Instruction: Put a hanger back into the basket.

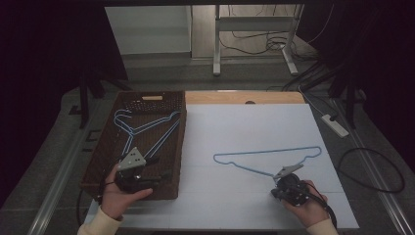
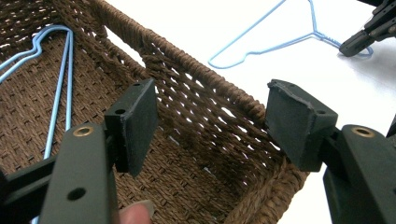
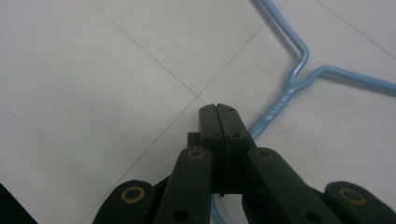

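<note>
A light-blue wire hanger lies flat on the white table, with its hook toward the person. My right gripper is shut, its jaws pressed together just above the sheet. The hanger's twisted neck comes out from under the right side of my right gripper; I cannot tell whether the wire is pinched. My left gripper is open and empty, with its jaws standing astride the brown wicker basket's near right wall. In the high view my left gripper is at the basket's near end. More blue hangers lie inside.
The basket takes up the table's left side. A wooden strip runs along the table's far edge. On the floor beyond are a power strip, cables and the legs of a metal frame.
</note>
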Motion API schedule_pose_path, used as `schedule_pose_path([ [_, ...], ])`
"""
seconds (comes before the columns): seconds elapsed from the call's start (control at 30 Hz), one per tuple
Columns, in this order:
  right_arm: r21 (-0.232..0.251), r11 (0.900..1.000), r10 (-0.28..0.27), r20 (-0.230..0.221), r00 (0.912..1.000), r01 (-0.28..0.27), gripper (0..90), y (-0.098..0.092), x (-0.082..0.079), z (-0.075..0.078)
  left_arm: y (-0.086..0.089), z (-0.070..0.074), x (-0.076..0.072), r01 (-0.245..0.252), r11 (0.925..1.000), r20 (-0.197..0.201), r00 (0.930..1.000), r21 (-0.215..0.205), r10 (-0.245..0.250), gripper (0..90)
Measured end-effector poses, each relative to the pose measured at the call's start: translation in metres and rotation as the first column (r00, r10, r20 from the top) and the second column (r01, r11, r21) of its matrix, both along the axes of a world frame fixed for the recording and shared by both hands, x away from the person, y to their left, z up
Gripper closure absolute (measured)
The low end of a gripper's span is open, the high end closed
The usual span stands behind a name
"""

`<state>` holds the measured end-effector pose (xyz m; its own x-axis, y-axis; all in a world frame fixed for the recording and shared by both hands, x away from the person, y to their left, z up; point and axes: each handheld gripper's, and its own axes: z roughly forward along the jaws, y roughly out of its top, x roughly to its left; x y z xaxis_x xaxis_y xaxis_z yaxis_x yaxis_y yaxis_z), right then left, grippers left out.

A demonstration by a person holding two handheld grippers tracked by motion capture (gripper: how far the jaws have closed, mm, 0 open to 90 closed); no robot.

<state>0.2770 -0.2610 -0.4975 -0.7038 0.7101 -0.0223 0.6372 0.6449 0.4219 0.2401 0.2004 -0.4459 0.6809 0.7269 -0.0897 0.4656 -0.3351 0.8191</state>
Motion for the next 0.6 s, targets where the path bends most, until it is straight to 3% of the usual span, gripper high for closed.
schedule_pose_path([
  [0.03,0.003,1.000,-0.008,0.008,0.9999,0.008,89.8,-0.001,0.001,0.001,0.000,0.000,0.000,0.000,1.0000,0.001,1.0000,0.001,0.000,34.4],
  [0.07,0.012,1.000,-0.022,0.025,0.9994,0.021,80.1,-0.001,0.002,0.002,-0.001,0.000,0.000,0.001,1.0000,0.000,1.0000,0.002,-0.001,34.4],
  [0.1,0.029,0.999,-0.040,0.028,0.9988,0.039,76.4,-0.001,0.003,0.004,-0.001,0.000,0.000,0.001,1.0000,-0.001,1.0000,0.002,-0.001,34.4],
  [0.17,0.043,0.997,-0.069,0.043,0.9966,0.068,74.4,-0.002,0.005,0.008,0.000,0.000,0.000,0.001,1.0000,-0.001,1.0000,0.002,-0.001,34.4],
  [0.27,0.025,0.985,-0.171,0.033,0.9847,0.170,64.0,-0.003,0.012,0.011,0.000,-0.001,0.001,0.000,1.0000,-0.001,1.0000,0.001,0.000,34.4],
  [0.43,-0.026,0.964,-0.266,-0.012,0.9639,0.265,60.3,0.001,0.022,0.006,0.000,0.000,0.000,0.003,1.0000,0.002,1.0000,-0.001,-0.003,34.4],
  [0.53,-0.055,0.957,-0.287,-0.017,0.9577,0.286,61.2,0.005,0.024,0.004,0.000,0.000,0.000,0.004,1.0000,0.002,1.0000,-0.002,-0.004,34.4],
  [0.57,-0.065,0.949,-0.311,-0.025,0.9500,0.309,63.1,0.008,0.026,0.003,0.000,0.000,0.000,0.005,1.0000,0.003,1.0000,-0.002,-0.005,34.4],
  [0.6,-0.068,0.947,-0.317,-0.027,0.9481,0.314,66.2,0.008,0.027,0.003,0.000,0.000,0.000,0.006,1.0000,0.003,1.0000,-0.002,-0.006,34.4],
])
